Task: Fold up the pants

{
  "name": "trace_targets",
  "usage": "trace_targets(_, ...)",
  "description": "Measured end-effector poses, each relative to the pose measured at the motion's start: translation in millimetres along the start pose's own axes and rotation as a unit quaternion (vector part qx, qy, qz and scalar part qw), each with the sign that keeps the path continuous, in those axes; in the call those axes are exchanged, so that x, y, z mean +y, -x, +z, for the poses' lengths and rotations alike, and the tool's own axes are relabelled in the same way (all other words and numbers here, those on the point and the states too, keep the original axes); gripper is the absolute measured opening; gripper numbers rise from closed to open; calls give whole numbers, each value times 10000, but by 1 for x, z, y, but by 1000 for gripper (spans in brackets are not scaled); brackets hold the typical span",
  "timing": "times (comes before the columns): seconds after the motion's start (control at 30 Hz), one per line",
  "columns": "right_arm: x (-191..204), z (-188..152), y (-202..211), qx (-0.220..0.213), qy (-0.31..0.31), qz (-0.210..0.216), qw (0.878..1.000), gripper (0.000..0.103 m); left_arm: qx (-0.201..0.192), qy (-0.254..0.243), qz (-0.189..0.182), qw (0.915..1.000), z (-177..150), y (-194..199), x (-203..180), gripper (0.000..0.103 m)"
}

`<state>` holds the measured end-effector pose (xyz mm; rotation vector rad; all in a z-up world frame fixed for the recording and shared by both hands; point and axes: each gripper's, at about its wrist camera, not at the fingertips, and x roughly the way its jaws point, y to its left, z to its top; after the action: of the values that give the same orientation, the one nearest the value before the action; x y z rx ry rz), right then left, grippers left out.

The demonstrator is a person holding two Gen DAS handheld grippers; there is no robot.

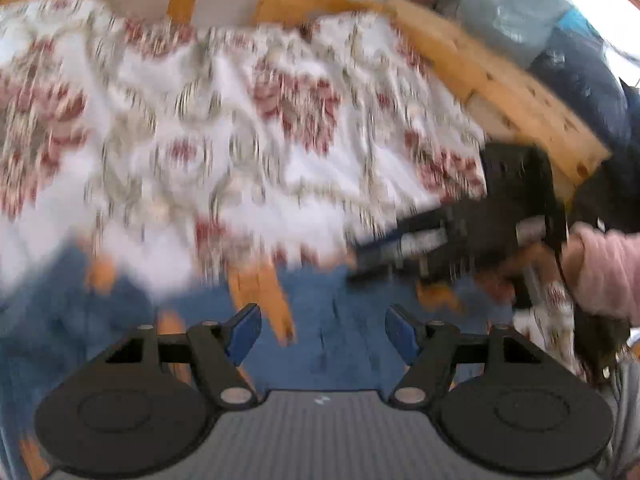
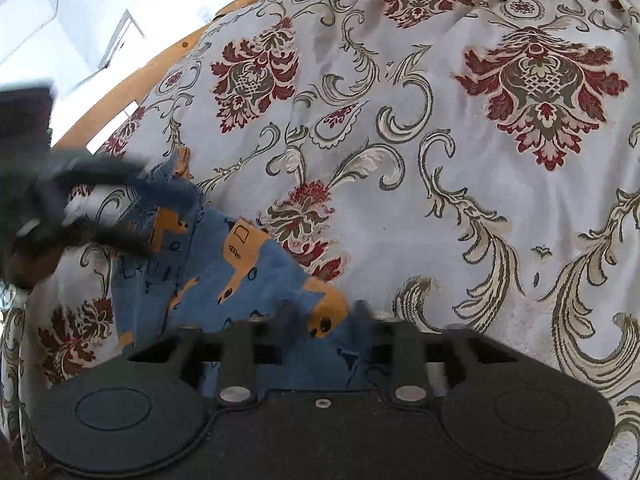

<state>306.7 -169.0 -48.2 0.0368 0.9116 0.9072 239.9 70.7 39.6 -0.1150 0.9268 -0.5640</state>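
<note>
Small blue pants (image 2: 248, 280) with orange vehicle prints lie crumpled on a flowered bedspread (image 2: 440, 160). My right gripper (image 2: 324, 314) is down on their near end, its blurred fingertips pinching a raised hump of blue and orange cloth. My left gripper (image 2: 148, 208) is a dark blur at the far left, over the pants' other end. In the smeared left wrist view, the left gripper (image 1: 322, 334) stands open, blue pads wide apart over the blue pants (image 1: 340, 360), nothing between them. To the right, the right gripper (image 1: 360, 260) is held by a hand in a pink sleeve (image 1: 608, 268).
A wooden bed frame (image 1: 500, 92) runs around the bedspread (image 1: 200, 120). Bags and bundled clothes (image 1: 520, 20) are piled beyond the frame at the upper right. In the right wrist view, the frame (image 2: 120, 92) curves along the left, with white floor beyond.
</note>
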Motion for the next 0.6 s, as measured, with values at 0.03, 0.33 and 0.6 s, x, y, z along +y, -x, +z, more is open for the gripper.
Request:
trace_targets(0.03,4,-2,2,-30,94,-20,9999,13,-20,-118,105,9999,9,-4,-1,73)
trace_targets(0.33,67,-27,21,-358,1869,-745,9789,5,1116,-1130,251,9870,27,-59,16,37)
trace_targets(0.6,97,-73,19,2,2610,-531,9639,4,1139,-2026,-18,9726,-2,-28,-3,28)
